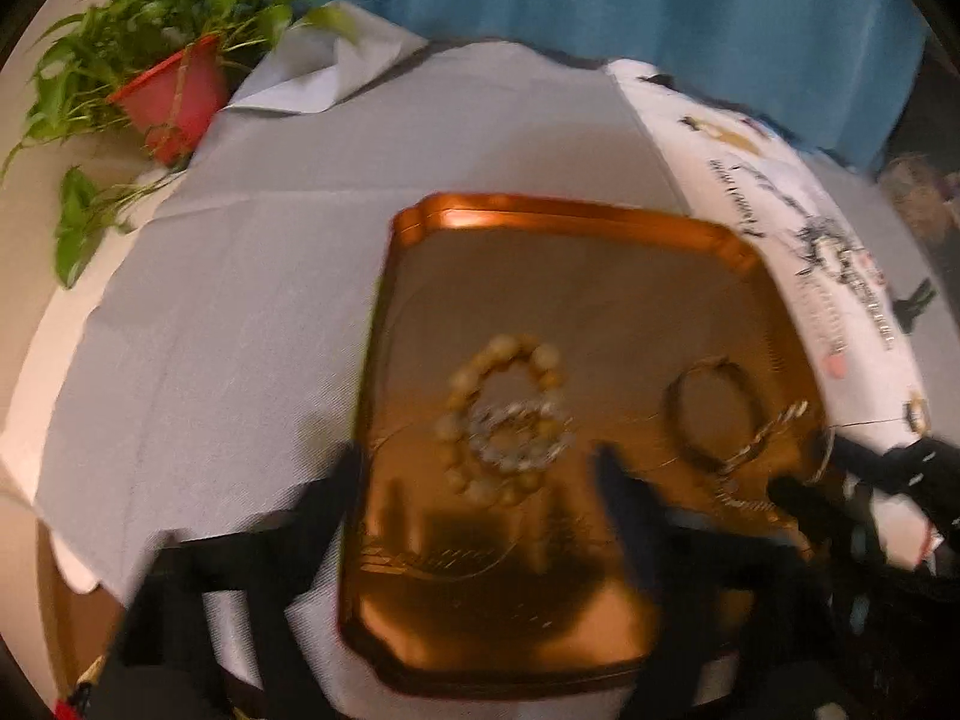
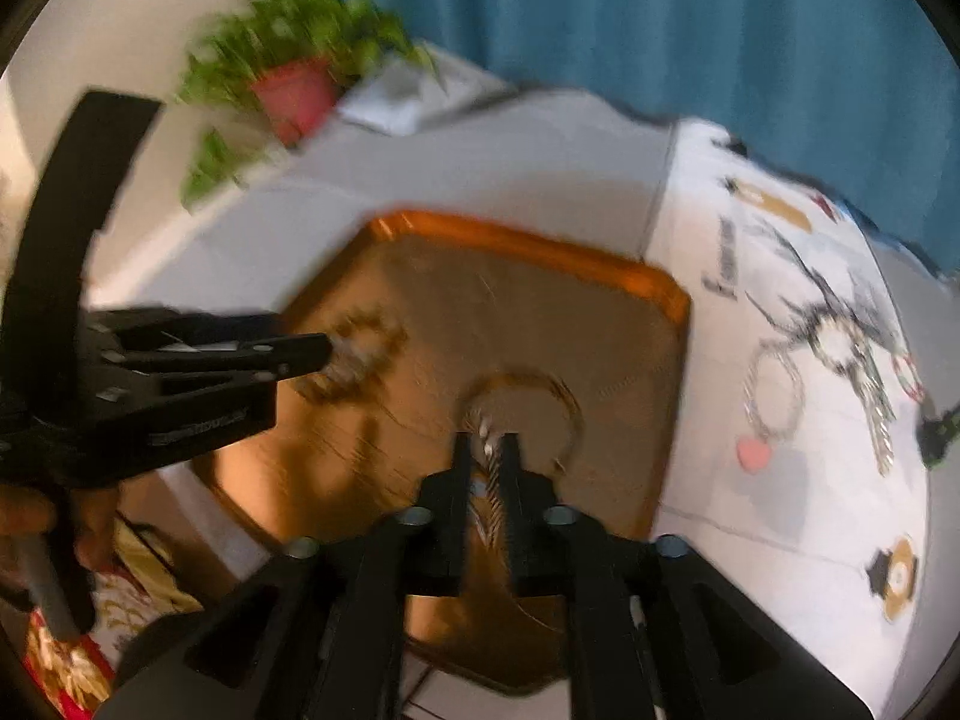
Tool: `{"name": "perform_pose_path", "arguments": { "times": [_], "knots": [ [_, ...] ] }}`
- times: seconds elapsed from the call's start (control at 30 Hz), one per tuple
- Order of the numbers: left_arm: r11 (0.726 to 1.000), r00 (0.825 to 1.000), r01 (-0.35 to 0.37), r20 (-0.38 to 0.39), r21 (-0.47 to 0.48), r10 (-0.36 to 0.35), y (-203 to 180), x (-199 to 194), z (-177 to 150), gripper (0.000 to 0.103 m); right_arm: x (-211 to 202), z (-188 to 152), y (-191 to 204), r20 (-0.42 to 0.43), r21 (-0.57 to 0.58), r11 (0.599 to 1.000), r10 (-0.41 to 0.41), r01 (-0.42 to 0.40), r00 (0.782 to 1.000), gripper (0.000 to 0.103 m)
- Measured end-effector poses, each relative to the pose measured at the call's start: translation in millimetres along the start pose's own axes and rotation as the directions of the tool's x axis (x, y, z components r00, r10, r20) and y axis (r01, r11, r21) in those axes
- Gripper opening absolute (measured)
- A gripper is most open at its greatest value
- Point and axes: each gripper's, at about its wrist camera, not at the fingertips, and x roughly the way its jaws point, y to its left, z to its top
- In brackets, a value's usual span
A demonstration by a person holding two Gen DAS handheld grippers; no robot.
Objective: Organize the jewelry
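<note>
A copper tray (image 1: 540,207) (image 2: 510,240) lies on a grey cloth. On it a tan bead bracelet (image 1: 480,372) overlaps a silvery bead bracelet (image 1: 522,444) (image 2: 354,354). My left gripper (image 1: 477,474) (image 2: 300,339) hangs just over them, open wide, with its fingers on either side. To the right on the tray lie a dark bangle (image 1: 714,414) (image 2: 540,384) and a twisted silver chain (image 1: 768,438) (image 2: 489,468). My right gripper (image 2: 487,456) (image 1: 816,468) stands narrowly open, and the chain runs between its fingers. The blur hides whether the pads touch it.
A potted plant in a red pot (image 1: 174,90) (image 2: 294,96) stands at the far left corner. A white printed cloth (image 1: 750,192) (image 2: 810,528) right of the tray carries more trinkets, with a pink heart charm (image 2: 753,454) among them. A blue curtain (image 1: 600,0) hangs behind. A hand (image 2: 36,516) holds the left gripper.
</note>
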Motion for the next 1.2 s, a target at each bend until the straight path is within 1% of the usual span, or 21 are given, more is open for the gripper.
{"name": "perform_pose_path", "arguments": {
  "times": [0.03, 0.07, 0.13, 0.17, 0.2, 0.3, 0.43, 0.5, 0.6, 0.73, 0.8, 0.97, 1.1, 1.2],
  "knots": [
    [1.0, 1.0, -0.012, 0.014, 0.003, 0.012, 1, -4, -4, 0.09, 0, -4, -2, -0.007, 0.005, 1.0, -0.008, 0.008, 1.0, 0.059],
    [1.0, 0.999, -0.027, 0.018, 0.011, 0.027, 1, -8, -9, 0.09, -3, -8, -3, 0.009, 0.013, 1.0, -0.007, 0.007, 1.0, 0.076],
    [0.998, 0.999, -0.054, 0.008, 0.03, 0.054, 0, -15, -18, 0.09, -13, -16, -4, 0.029, 0.026, 1.0, -0.017, 0.016, 0.999, 0.077],
    [0.996, 0.996, -0.085, -0.007, 0.031, 0.086, 0, -22, -28, 0.09, -18, -19, -5, 0.024, 0.029, 0.999, -0.017, 0.016, 1.0, 0.077],
    [0.995, 0.995, -0.096, -0.015, 0.022, 0.097, 2, -29, -37, 0.09, -25, -25, -5, 0.019, 0.04, 0.999, -0.021, 0.02, 1.0, 0.077],
    [0.997, 0.997, -0.072, -0.024, -0.022, 0.071, 5, -53, -68, 0.09, -49, -40, -3, 0.021, 0.078, 0.997, -0.026, 0.024, 0.999, 0.078],
    [0.998, 0.998, -0.06, -0.011, -0.027, 0.06, 1, -87, -99, 0.09, -87, -60, 7, 0.04, 0.077, 0.996, -0.041, 0.038, 0.998, 0.08],
    [0.998, 0.998, -0.07, 0.01, -0.004, 0.07, -3, -109, -113, 0.09, -110, -70, 14, 0.059, 0.063, 0.997, -0.038, 0.035, 0.998, 0.08],
    [0.997, 0.996, -0.079, 0.048, 0.004, 0.079, -8, -139, -127, 0.09, -146, -84, 25, 0.1, 0.044, 0.998, -0.046, 0.041, 0.994, 0.081],
    [0.999, 0.994, -0.046, 0.104, -0.003, 0.046, -16, -177, -144, 0.09, -184, -104, 35, 0.141, 0.041, 0.998, -0.059, 0.053, 0.988, 0.082],
    [0.999, 0.991, -0.046, 0.13, 0.007, 0.044, -21, -193, -150, 0.09, -203, -115, 40, 0.165, 0.038, 0.997, -0.069, 0.064, 0.984, 0.082],
    [0.998, 0.977, -0.056, 0.208, 0.032, 0.049, -33, -232, -164, 0.093, -233, -134, 47, 0.21, 0.046, 0.994, -0.104, 0.097, 0.972, 0.082],
    [0.997, 0.971, -0.062, 0.235, 0.046, 0.05, -40, -247, -169, 0.094, -251, -145, 45, 0.234, 0.076, 0.992, -0.111, 0.096, 0.966, 0.082],
    [0.996, 0.967, -0.064, 0.249, 0.06, 0.048, -46, -255, -172, 0.094, -262, -152, 44, 0.249, 0.077, 0.992, -0.117, 0.1, 0.961, 0.082]
  ]
}}
